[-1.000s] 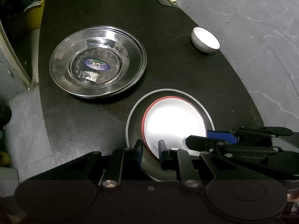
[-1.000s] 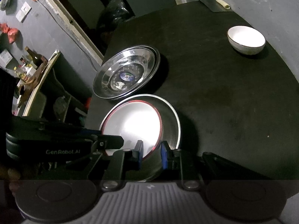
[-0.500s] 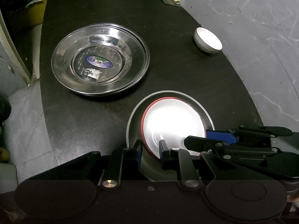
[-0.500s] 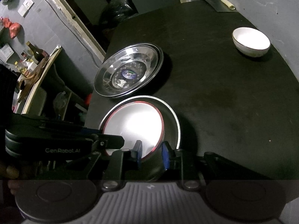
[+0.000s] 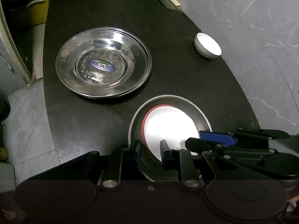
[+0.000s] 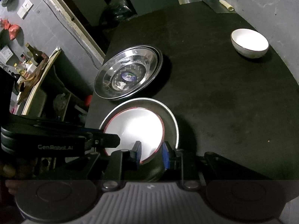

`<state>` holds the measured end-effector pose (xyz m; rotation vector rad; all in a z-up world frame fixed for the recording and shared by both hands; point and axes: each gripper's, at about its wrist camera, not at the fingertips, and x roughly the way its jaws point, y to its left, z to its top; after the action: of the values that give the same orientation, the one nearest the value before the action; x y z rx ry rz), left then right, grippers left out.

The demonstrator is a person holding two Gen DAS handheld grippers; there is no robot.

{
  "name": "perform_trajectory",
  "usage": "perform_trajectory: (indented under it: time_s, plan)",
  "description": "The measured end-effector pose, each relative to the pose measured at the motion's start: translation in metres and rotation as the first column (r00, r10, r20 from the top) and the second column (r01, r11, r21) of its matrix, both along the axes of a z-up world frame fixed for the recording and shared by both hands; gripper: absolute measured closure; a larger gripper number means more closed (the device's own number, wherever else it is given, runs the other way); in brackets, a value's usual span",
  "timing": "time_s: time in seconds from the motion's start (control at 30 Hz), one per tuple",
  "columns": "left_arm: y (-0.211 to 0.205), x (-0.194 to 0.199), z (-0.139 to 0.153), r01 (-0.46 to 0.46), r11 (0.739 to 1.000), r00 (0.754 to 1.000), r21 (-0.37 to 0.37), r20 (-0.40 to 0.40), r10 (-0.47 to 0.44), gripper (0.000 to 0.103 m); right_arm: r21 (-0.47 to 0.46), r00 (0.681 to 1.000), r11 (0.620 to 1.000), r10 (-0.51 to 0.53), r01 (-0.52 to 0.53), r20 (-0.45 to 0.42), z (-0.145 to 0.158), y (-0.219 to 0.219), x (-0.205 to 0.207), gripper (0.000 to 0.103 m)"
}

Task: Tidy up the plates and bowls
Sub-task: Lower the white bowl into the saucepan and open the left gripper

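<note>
Left wrist view first: my left gripper [image 5: 151, 149] has its jaws set apart across the near left edge of the red-rimmed white plate [image 5: 170, 128]. One pad sits over the white surface and the other just outside the red rim. These jaws have just been opening. The rim is between them, and as far as I can see neither pad presses on it.

My right gripper [image 6: 151, 154] straddles the same plate at its near right edge. One pad is over the white and the other outside the rim, with a dark gap showing between pad and plate, so I read it as loose too.

The plate lies inside a wider grey metal dish [image 5: 198, 110], shifted toward the dish's left wall, and it leaves a crescent of bare dish on the right. The dish stands on a dark table [image 5: 186, 78], near its front edge.

Beyond the dish and to its left, close but apart from it, sits a stack of shiny steel plates [image 5: 102, 63] with a blue oval label in the middle. A small white bowl [image 5: 207, 45] stands well apart from the dish, far beyond it to the right, near the table's edge.
</note>
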<state>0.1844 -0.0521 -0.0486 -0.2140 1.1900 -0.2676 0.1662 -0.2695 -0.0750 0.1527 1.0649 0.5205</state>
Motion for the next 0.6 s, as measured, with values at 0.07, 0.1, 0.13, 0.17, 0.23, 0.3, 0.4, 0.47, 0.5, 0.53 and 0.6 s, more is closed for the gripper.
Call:
perform_trajectory:
  time_s: [0.07,0.1,0.13,0.17,0.23,0.3,0.4,0.47,0.5,0.53,0.6]
  plan:
    - [0.001,0.0,0.001,0.0,1.0,1.0,-0.003,0.0,0.0,0.079,0.001,1.0,1.0,-0.002,0.002,0.001,0.0,-0.001,0.0,0.076]
    - [0.001,-0.001,0.001,0.001,1.0,1.0,-0.004,0.001,-0.001,0.079,0.001,1.0,1.0,-0.003,0.003,0.001,0.0,0.0,0.0,0.076]
    - [0.001,-0.001,0.002,0.001,1.0,1.0,-0.005,0.003,-0.001,0.078,0.0,1.0,1.0,-0.003,0.003,0.002,0.0,0.0,0.0,0.075]
    - [0.002,-0.001,0.003,0.001,1.0,1.0,-0.005,0.007,-0.001,0.076,0.0,1.0,1.0,-0.003,0.003,0.004,0.001,0.0,0.0,0.074]
    - [0.003,-0.002,0.006,0.001,1.0,1.0,-0.007,0.016,-0.001,0.075,0.0,1.0,1.0,-0.001,0.001,0.012,0.003,0.0,0.0,0.072]
    - [0.005,-0.002,0.009,0.0,1.0,1.0,-0.011,0.023,0.0,0.073,-0.001,1.0,1.0,0.001,-0.001,0.017,0.004,0.0,-0.001,0.072]
    - [0.01,-0.002,0.015,-0.005,1.0,1.0,-0.031,0.029,0.005,0.067,0.006,1.0,1.0,0.002,-0.002,0.023,0.007,-0.002,-0.002,0.072]
    - [0.014,-0.001,0.022,-0.013,0.999,0.999,-0.04,0.041,0.015,0.062,0.019,0.999,1.0,0.004,-0.005,0.048,0.014,-0.004,-0.004,0.072]
    - [0.017,-0.001,0.026,-0.018,0.999,0.999,-0.043,0.051,0.021,0.061,0.026,0.998,1.0,0.005,-0.007,0.064,0.018,-0.005,-0.006,0.072]
    - [0.019,-0.001,0.03,-0.024,0.999,0.998,-0.045,0.06,0.027,0.057,0.031,0.997,1.0,0.003,-0.006,0.076,0.022,-0.007,-0.007,0.072]
    - [0.023,0.001,0.036,-0.036,0.998,0.996,-0.046,0.081,0.039,0.048,0.041,0.995,0.999,-0.004,0.0,0.101,0.029,-0.01,-0.01,0.069]
